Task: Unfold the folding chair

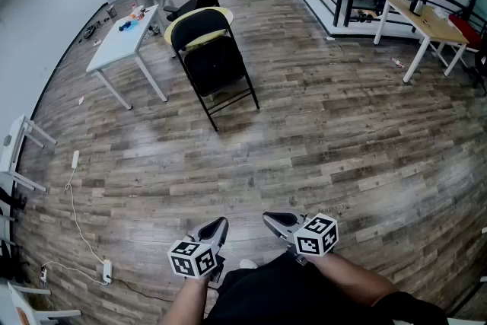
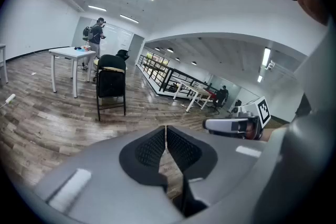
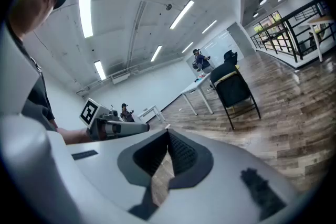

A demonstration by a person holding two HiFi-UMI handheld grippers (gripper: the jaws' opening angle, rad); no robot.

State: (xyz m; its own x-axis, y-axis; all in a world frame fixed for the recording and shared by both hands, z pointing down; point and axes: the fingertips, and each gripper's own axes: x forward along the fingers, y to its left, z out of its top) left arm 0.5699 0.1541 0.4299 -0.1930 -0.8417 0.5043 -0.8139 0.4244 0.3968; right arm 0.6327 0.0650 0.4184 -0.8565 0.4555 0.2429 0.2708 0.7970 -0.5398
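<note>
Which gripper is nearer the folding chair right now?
Left, slightly. The left gripper is almost in line with the folding chair across the floor; the right gripper sits further right. Both are far from it.

The folding chair (image 1: 209,57) stands on the floor (image 1: 342,133) well ahead of the left tool (image 1: 220,224) and right tool (image 1: 268,218), with a surface (image 1: 125,38) just left of the chair.

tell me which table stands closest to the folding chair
The white table just left of the black folding chair, in the head view. The wood-topped table stands far off at the right.
</note>
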